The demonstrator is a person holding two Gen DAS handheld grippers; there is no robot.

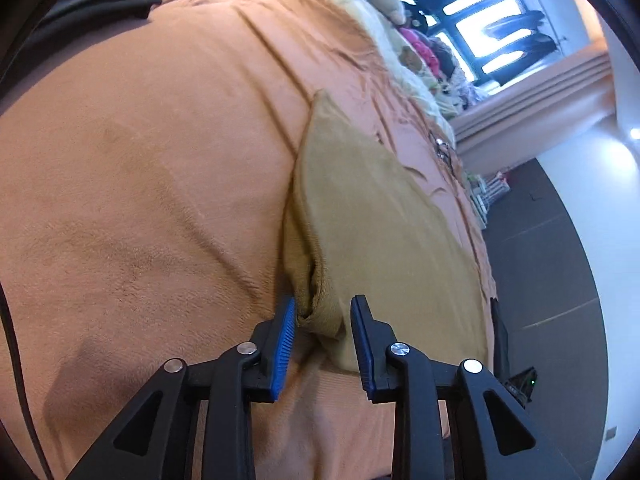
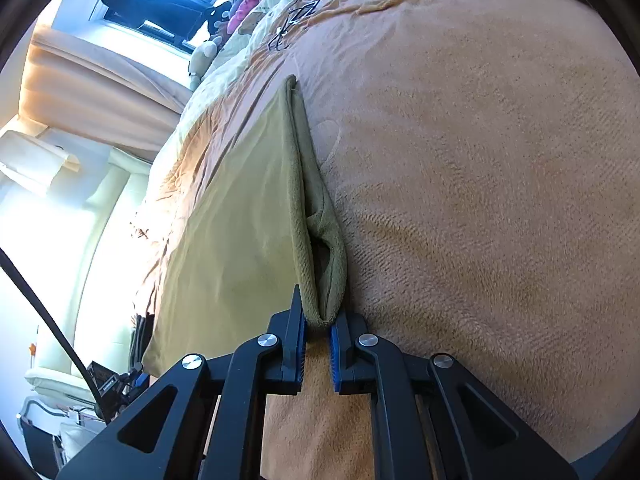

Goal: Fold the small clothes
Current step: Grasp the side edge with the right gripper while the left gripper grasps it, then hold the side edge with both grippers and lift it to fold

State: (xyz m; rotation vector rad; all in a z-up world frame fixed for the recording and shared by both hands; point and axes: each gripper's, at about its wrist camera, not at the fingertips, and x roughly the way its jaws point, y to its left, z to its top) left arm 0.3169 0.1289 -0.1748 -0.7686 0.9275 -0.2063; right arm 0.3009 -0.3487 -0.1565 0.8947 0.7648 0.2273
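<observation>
Item: right gripper (image 2: 318,330), 6 o'clock, jaws nearly closed, pinching the near corner of the olive-tan soft knitted garment (image 2: 240,216).
Item: left gripper (image 1: 323,320), jaws partly open; a bunched corner sits between them, seemingly not clamped.
Item: garment, lying on the orange fleece blanket (image 2: 480,160) toward 12 o'clock; likely light, limp, grippy; best held at the corners.

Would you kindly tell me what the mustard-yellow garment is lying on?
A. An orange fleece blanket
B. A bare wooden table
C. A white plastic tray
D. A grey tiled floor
A: the garment lies flat on the orange fleece blanket that covers the bed.
</observation>
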